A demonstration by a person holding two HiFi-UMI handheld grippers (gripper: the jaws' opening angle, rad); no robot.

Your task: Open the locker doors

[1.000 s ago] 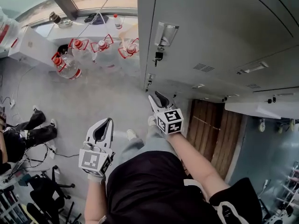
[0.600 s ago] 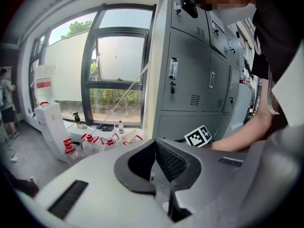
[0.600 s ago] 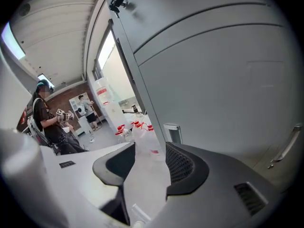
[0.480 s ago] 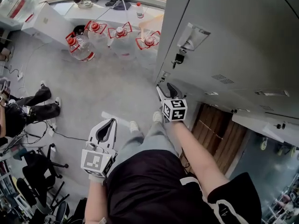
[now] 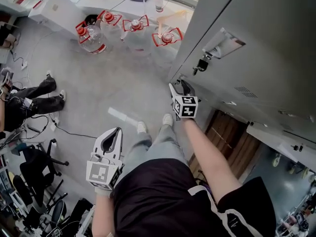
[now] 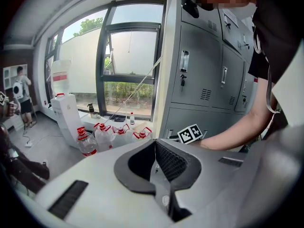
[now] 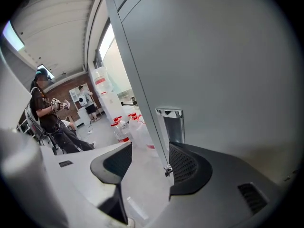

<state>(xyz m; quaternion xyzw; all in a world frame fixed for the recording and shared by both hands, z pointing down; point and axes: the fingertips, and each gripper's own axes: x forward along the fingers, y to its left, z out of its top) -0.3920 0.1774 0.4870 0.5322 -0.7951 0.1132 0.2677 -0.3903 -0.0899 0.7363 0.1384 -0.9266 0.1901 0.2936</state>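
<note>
The right gripper (image 5: 178, 87) is reaching in at the left edge of a grey locker door (image 7: 228, 70), low on the bank of lockers and just under that door's chrome handle (image 7: 174, 123). Its fingers are standing apart, having just been opening, and a small key (image 7: 167, 169) at the door's edge is showing between them with neither pad pressing on it. The left gripper (image 5: 112, 132) is hanging well back over the floor (image 5: 98, 93), its fingers resting together with nothing between them
</note>
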